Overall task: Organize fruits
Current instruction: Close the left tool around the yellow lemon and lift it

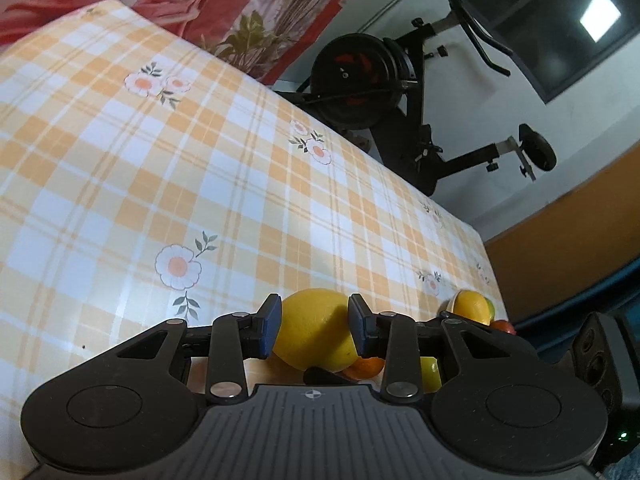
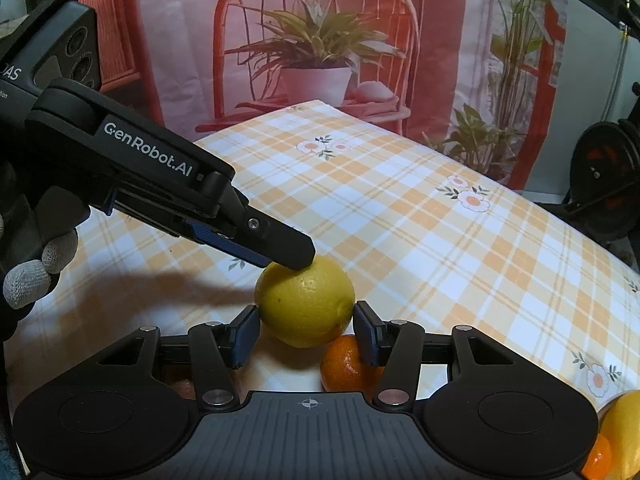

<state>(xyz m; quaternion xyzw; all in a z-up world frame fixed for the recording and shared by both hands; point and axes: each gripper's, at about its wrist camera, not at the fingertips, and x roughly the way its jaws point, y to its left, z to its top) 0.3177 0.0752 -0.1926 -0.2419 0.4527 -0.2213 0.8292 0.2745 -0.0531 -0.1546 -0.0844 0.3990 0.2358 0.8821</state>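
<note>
Left wrist view: left gripper [image 1: 314, 326] is straddling the big yellow lemon [image 1: 316, 332] at 6 o'clock of frame, blue pads [image 1: 272, 324] sitting at its two flanks; right-hand pad looks touching the peel, left-hand one right at the edge, so I'm reading it as clamped on the lemon, though contact on that side isn't crisp. A small orange [image 1: 366, 366] is peeking out under the lemon at 5 o'clock, and a second yellow fruit [image 1: 472, 306] is sitting near the tablecloth [image 1: 200, 168] edge at 4 o'clock. Exercise bike [image 1: 384, 92] is standing beyond the table at 1 o'clock. Right wrist view: same lemon [image 2: 306, 306] is sitting dead centre-low, right gripper [image 2: 306, 330] framing it with both pads just beside the skin at its 3 and 9 o'clock; can't tell if they're pressing or only next to it. Left gripper [image 2: 280, 256] is coming in from 10 o'clock, its black finger tip touching the lemon's top. Orange [image 2: 348, 362] is tucked against the lemon at its 5 o'clock, partly behind the right pad. More fruit [image 2: 624, 436] is showing at the 4 o'clock corner. A gloved hand [image 2: 32, 276] is gripping the left tool at 9 o'clock. Handling guess: lemon is firm, fairly light, waxy and round, so likely to roll or squirt out of flat pads; best taking it across the widest middle, not near the tapered ends, moderate squeeze.
</note>
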